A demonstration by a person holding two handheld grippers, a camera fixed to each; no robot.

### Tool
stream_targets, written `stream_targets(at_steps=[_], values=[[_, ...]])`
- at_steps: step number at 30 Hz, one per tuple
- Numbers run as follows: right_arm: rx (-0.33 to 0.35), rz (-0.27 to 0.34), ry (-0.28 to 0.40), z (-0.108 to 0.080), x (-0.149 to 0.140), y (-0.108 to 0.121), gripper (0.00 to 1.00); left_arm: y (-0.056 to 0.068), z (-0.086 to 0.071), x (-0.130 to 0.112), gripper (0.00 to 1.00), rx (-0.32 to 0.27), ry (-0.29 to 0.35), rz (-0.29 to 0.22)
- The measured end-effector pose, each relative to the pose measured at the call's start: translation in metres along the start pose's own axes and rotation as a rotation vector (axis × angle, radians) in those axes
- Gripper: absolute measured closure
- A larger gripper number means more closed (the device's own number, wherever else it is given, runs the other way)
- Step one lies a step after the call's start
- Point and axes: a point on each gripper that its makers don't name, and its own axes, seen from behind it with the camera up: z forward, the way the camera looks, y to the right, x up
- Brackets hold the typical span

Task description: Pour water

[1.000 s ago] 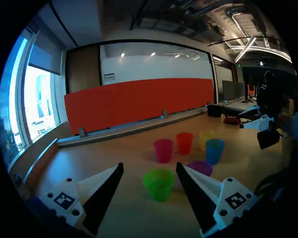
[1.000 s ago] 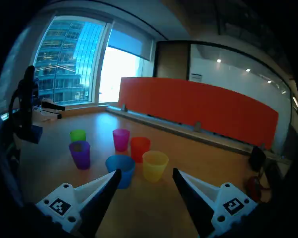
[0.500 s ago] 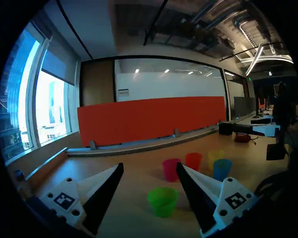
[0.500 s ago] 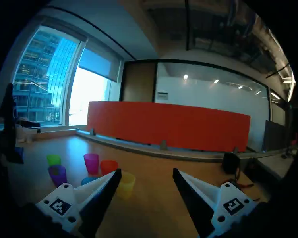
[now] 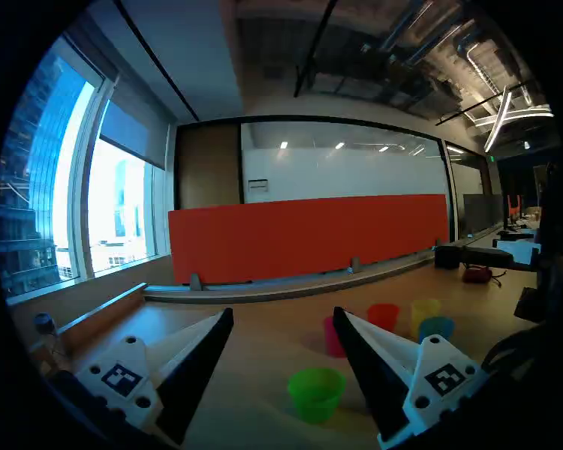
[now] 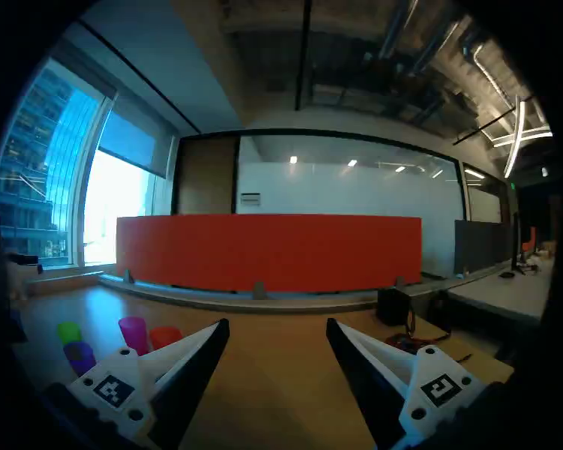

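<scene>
- Left gripper view: the left gripper [image 5: 281, 311] has two wedge-shaped white plastic fingers [image 5: 195, 360] with flat black inner faces, each carrying a square black-and-white marker.
- It stands wide open above the desk [image 5: 259, 352] and holds nothing; its fingers touch nothing.
- The desk is smooth, light brown wood with a soft sheen.
- A green cup [image 5: 317, 392], round, tapered and of translucent plastic, stands upright on the desk low between the fingers, nearer the right-hand one.
- A pink cup [image 5: 331, 337] stands behind it, half hidden by that finger.
- A red cup [image 5: 383, 316], a yellow cup [image 5: 424, 307] and a blue cup [image 5: 436, 328] stand close together past the finger, all upright.
- A long, flat orange partition [image 5: 304, 236] runs along the desk's far edge, and a tall window [image 5: 94, 210] is at the left.
- Right gripper view: the right gripper [image 6: 276, 322] has the same white-and-black make, is spread just as wide, and grips nothing.
- The cups sit at the lower left, well apart from the gap between its fingers: the green cup [image 6: 69, 332], a purple cup [image 6: 80, 356], the pink cup [image 6: 133, 332], and the red cup [image 6: 164, 337], partly hidden behind the left-hand finger.
- A black box [image 6: 392, 306] rests on the desk [image 6: 281, 375] to the right, before the partition [image 6: 266, 251].
</scene>
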Motion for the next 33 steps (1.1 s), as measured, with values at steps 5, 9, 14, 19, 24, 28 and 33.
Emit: stream_targets(at_steps=[5, 9, 14, 19, 24, 28, 33], values=[[-0.042, 0.026, 0.018, -0.005, 0.005, 0.002, 0.00, -0.003, 0.001, 0.003, 0.02, 0.031, 0.015, -0.021], [-0.059, 0.030, 0.023, -0.007, 0.004, 0.003, 0.00, -0.004, 0.003, -0.002, 0.01, 0.043, 0.016, -0.033], [-0.082, 0.018, 0.026, -0.009, -0.001, 0.007, 0.00, -0.005, 0.004, -0.009, 0.01, 0.053, 0.009, -0.035], [-0.094, 0.018, 0.016, -0.012, -0.008, 0.008, 0.00, -0.005, 0.003, -0.011, 0.02, 0.064, 0.021, -0.036], [-0.096, 0.019, 0.008, -0.015, -0.014, 0.007, 0.00, -0.004, 0.003, -0.013, 0.01, 0.079, 0.030, -0.027], [-0.096, 0.027, 0.009, -0.017, -0.014, 0.006, 0.00, -0.004, 0.003, -0.015, 0.02, 0.091, 0.040, -0.019], [-0.101, 0.042, -0.004, -0.018, -0.018, 0.007, 0.00, -0.003, 0.003, -0.019, 0.02, 0.096, 0.050, -0.015]])
